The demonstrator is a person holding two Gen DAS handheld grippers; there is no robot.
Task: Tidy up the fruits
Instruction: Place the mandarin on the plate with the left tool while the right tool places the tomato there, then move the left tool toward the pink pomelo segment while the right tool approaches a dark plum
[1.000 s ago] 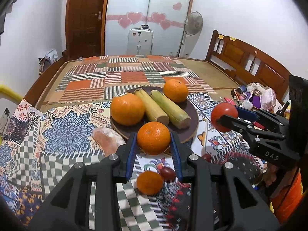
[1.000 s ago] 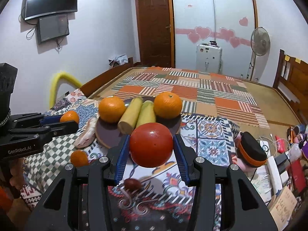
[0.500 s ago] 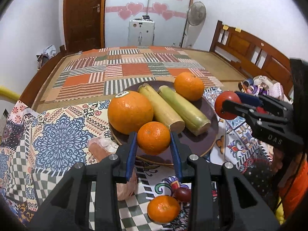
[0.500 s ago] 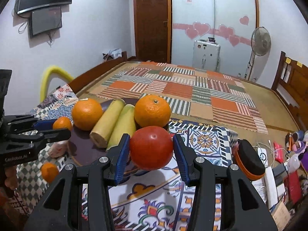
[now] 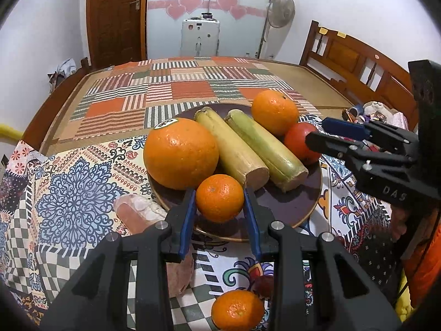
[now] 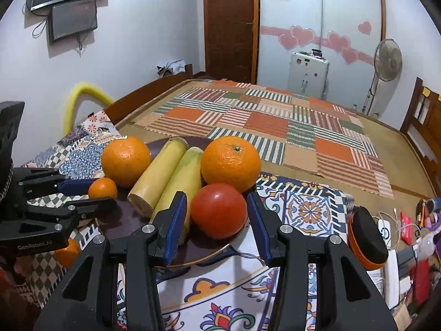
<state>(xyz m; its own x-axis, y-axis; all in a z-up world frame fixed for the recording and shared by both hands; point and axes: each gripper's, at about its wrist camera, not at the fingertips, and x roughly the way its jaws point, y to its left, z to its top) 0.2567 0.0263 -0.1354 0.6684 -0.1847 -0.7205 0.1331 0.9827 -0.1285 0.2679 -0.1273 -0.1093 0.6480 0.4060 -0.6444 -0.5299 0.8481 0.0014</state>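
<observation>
— What's the left gripper (image 5: 219, 207) got?
— It's clamped on a small mandarin (image 5: 219, 197), held over the near rim of the dark plate (image 5: 292, 209), just beside the big orange (image 5: 180, 153) and the two cane pieces (image 5: 234, 149).
— And the right gripper (image 6: 217, 218)?
— Clenched around a red tomato (image 6: 218, 210), over the plate's right edge, below another orange (image 6: 231, 163).

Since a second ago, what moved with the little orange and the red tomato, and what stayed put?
Both grippers carried their fruit forward and down over the dark round plate. The left gripper brought the small orange mandarin to the near rim; the right gripper brought the round red tomato beside the big orange. Neither was let go. The plate's fruit and two pale stalks stayed put.
</observation>
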